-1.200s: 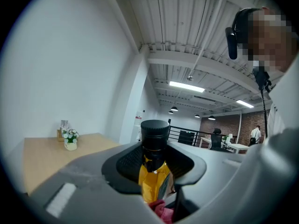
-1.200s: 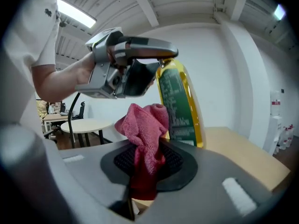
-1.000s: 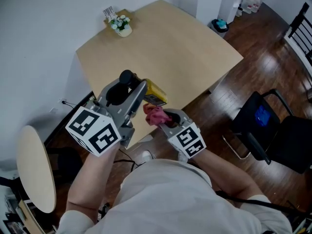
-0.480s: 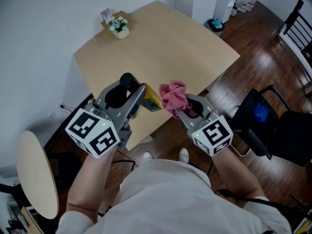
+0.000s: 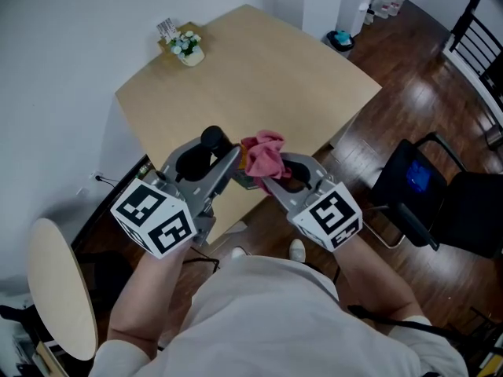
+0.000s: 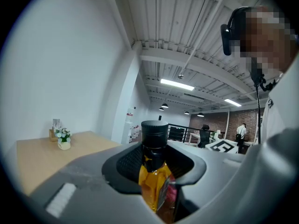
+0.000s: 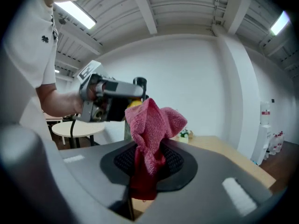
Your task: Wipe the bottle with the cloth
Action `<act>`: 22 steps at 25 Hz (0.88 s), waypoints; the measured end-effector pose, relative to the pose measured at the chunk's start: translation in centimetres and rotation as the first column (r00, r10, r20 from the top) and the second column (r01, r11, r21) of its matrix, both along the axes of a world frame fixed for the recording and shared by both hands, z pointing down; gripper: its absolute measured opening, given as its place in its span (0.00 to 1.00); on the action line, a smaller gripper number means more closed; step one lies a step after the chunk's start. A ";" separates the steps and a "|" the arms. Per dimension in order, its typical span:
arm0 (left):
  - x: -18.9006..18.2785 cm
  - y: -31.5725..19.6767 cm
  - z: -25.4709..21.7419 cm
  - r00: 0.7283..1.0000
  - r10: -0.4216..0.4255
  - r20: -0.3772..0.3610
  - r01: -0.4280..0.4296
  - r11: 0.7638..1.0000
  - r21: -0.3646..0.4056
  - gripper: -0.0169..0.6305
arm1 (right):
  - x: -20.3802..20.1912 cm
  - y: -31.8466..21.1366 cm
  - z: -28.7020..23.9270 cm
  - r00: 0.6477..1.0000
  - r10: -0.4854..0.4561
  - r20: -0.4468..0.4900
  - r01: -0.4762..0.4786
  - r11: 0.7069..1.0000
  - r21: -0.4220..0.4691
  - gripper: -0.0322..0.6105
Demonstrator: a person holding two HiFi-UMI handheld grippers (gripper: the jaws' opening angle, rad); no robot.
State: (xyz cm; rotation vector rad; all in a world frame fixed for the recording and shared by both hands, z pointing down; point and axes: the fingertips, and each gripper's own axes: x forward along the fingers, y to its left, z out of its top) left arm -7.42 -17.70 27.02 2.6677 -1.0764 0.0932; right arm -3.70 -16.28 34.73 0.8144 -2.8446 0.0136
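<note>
Above the table's near edge, my left gripper (image 5: 229,166) is shut on an amber bottle (image 6: 154,181) with a black cap (image 5: 211,139). The bottle stands upright between the jaws in the left gripper view. My right gripper (image 5: 269,181) is shut on a bunched pink cloth (image 5: 264,155). In the head view the cloth lies against the bottle's body and hides most of it. The right gripper view shows the cloth (image 7: 151,133) sticking up from the jaws, with the left gripper (image 7: 110,95) and bottle cap (image 7: 139,82) just behind it.
A light wooden table (image 5: 267,77) carries a small flower pot (image 5: 187,48) at its far corner. A black chair (image 5: 428,203) stands on the dark floor to the right, and a round side table (image 5: 55,277) to the left.
My right gripper carried the cloth up and out to the right of the bottle, then back left against it. The left gripper and bottle stayed almost still.
</note>
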 end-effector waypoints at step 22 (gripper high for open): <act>-0.4 1.3 -3.3 0.994 0.027 -0.107 -0.025 1.000 0.013 0.26 | -0.4 2.3 11.8 0.998 0.010 0.068 0.020 0.909 -0.417 0.19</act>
